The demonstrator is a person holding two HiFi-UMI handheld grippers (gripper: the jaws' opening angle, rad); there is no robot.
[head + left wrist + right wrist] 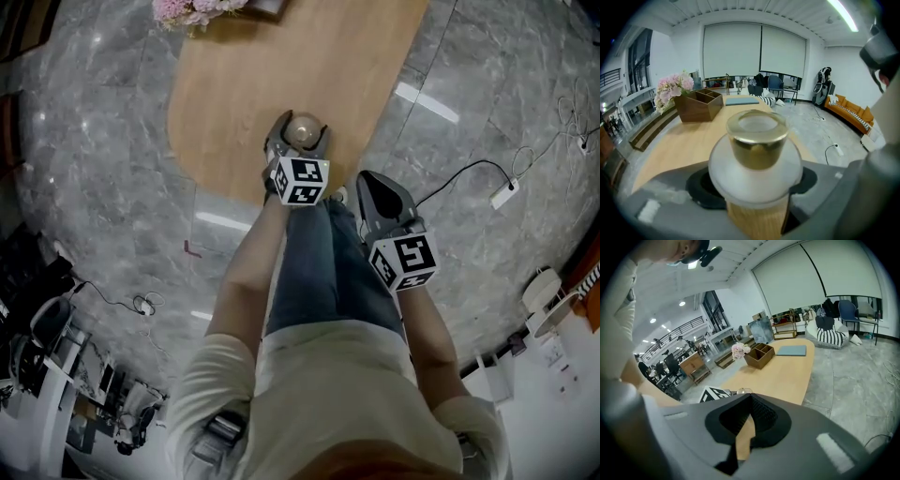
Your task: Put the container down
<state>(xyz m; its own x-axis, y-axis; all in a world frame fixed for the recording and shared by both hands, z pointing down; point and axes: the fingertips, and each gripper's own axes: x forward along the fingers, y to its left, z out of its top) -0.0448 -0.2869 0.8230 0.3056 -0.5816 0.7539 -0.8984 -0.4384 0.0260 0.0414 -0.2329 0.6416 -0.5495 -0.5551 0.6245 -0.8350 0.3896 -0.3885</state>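
Observation:
The container (757, 159) is a frosted white glass jar with a gold neck and an open mouth. My left gripper (756, 186) is shut on its round body, a black pad on each side. In the head view the container (303, 131) sits in the left gripper (298, 139) over the near end of the light wooden table (309, 66). I cannot tell whether its base touches the wood. My right gripper (368, 180) hangs just off the table's near edge, to the right of the left one. The right gripper (749, 398) is shut and holds nothing.
Further along the table stand a brown wooden organiser box (699, 104), pink flowers (671, 88) and a flat blue-grey mat (742, 100). A white power strip with a black cable (503, 194) lies on the grey marble floor to the right. The person's legs stand right at the table's end.

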